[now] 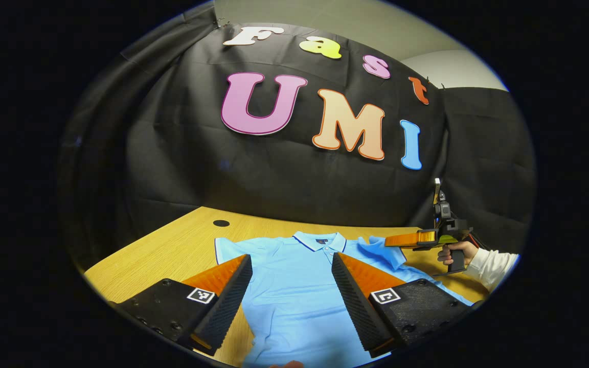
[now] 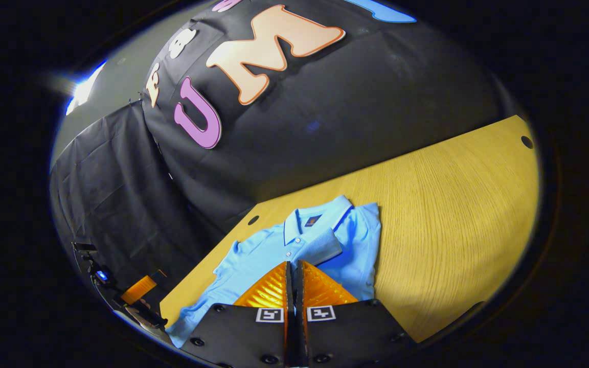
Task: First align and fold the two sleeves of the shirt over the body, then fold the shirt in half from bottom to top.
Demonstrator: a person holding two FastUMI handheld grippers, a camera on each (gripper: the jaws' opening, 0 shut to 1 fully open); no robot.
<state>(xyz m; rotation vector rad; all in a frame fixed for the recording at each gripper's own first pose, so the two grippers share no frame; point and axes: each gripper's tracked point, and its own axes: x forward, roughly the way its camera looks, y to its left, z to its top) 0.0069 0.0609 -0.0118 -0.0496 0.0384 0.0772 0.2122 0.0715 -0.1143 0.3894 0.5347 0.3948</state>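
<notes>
Light wooden table (image 1: 172, 250): lying across the booth floor, bearing the shirt. Light blue short-sleeved polo shirt with dark-edged collar (image 1: 294, 286): lying flat, front up, collar toward the black cloth wall; in the right gripper view one sleeve (image 2: 320, 249) is lying folded over the chest, the other spreading outward. Left gripper (image 1: 292, 266): hovering above the shirt body, fingers standing wide apart, gripping nothing. Right gripper (image 2: 292, 276): fingers closing together, tips pressing a fold of sleeve cloth.
</notes>
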